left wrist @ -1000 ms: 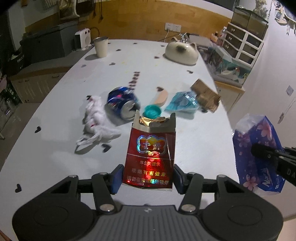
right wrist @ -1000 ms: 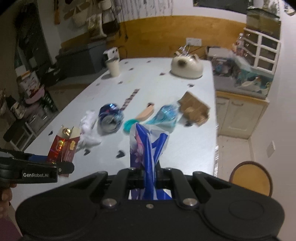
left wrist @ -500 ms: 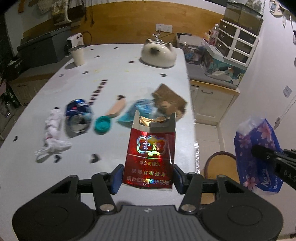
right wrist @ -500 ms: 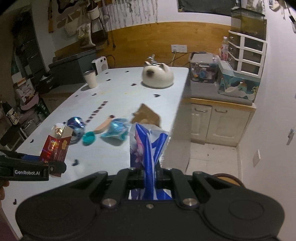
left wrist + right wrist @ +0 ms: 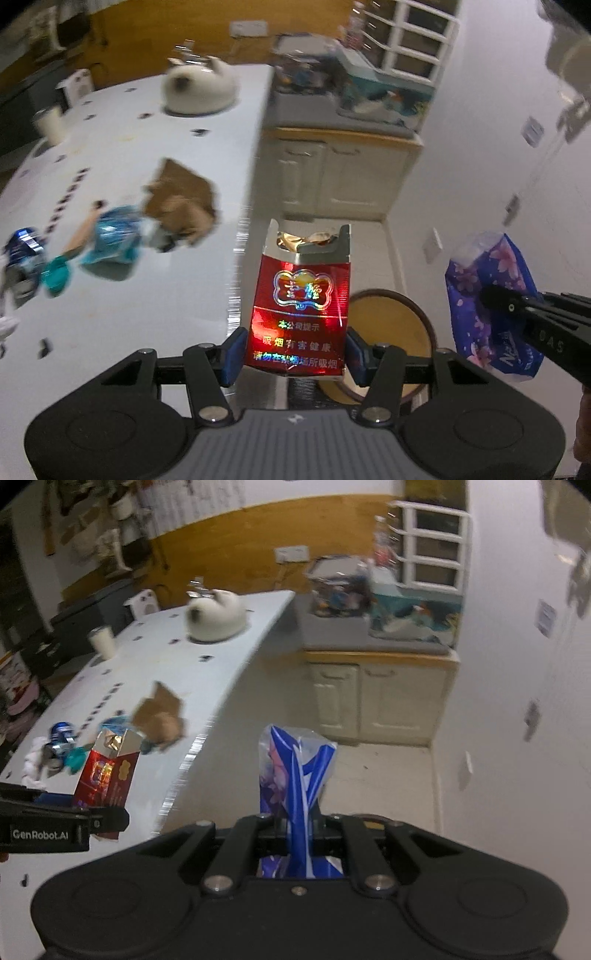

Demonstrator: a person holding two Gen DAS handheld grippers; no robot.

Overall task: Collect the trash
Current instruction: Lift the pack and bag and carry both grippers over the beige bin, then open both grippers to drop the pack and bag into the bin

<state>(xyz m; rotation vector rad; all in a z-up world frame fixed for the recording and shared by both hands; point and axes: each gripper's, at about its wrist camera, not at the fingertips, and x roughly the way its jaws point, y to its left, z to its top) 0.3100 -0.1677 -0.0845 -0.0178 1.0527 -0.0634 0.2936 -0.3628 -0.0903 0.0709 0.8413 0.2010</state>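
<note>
My left gripper [image 5: 293,356] is shut on an opened red cigarette pack [image 5: 301,306], held upright past the right edge of the white table [image 5: 122,314]. My right gripper [image 5: 293,829] is shut on a crumpled blue-and-purple tissue wrapper [image 5: 293,771], also seen in the left wrist view [image 5: 487,302]. Below both, on the floor, stands a round brown-rimmed bin [image 5: 388,332]. Left on the table lie a torn brown cardboard piece [image 5: 181,199], a teal plastic wrapper [image 5: 110,240], a teal cap [image 5: 55,278] and a crushed blue can [image 5: 22,243].
A white cat-shaped pot [image 5: 201,90] and a paper cup [image 5: 50,125] stand far back on the table. Cream floor cabinets [image 5: 340,177] with a cluttered grey top line the wall beyond the table. A white wall [image 5: 517,147] closes the right side.
Both grippers have swept right with their loads, from over the table to beyond its right edge. The round bin has come into view beneath them.
</note>
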